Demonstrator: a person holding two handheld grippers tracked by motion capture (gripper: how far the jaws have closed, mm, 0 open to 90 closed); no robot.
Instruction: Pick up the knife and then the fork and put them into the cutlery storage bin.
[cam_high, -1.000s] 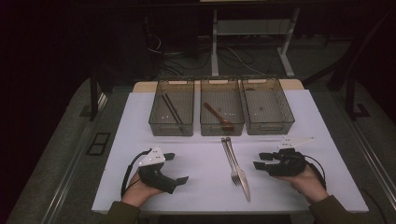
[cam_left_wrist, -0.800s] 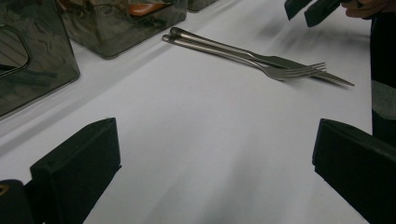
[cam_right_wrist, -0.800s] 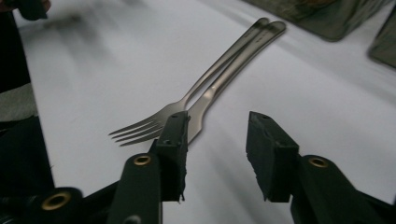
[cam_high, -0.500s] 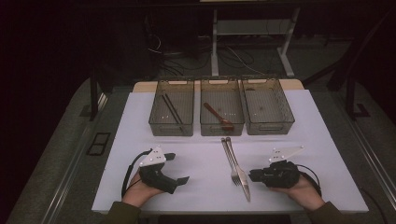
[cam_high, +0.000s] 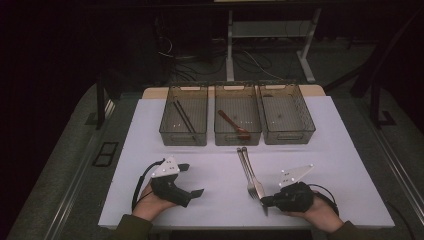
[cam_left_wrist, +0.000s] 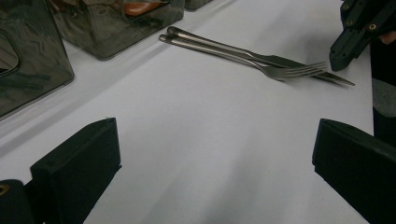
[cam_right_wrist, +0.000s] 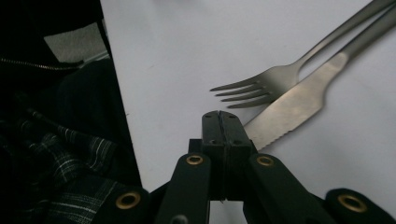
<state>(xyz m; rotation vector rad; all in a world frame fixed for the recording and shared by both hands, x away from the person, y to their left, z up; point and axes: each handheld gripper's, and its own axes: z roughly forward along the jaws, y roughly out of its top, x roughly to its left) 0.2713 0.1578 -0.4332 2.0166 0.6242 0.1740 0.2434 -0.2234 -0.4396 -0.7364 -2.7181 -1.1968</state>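
A metal fork (cam_high: 251, 184) and a knife (cam_high: 262, 204) lie side by side on the white table, handles toward the bins. My right gripper (cam_high: 264, 202) rests at the knife's tip; its jaws have just been closing and now meet flat with nothing seen between them. In the right gripper view the gripper (cam_right_wrist: 222, 119) covers the blade's tip, with the knife (cam_right_wrist: 294, 108) and fork (cam_right_wrist: 273, 80) just beyond. My left gripper (cam_high: 192, 180) stays open at the front left, well apart from the cutlery. Its view shows the wide gap (cam_left_wrist: 215, 140), the fork (cam_left_wrist: 289, 72) and the right gripper (cam_left_wrist: 339, 61).
Three clear bins stand in a row at the back: the left bin (cam_high: 165, 131) holds black chopsticks (cam_high: 184, 119), the middle bin (cam_high: 217, 131) a wooden spoon (cam_high: 233, 124), and the right bin (cam_high: 309, 125) stands beside them. A plaid sleeve (cam_right_wrist: 70, 154) lies by the table's front edge.
My right gripper has slid left and toward the front edge, reaching the knife's tip, and its jaws have come together. The left gripper has stayed put.
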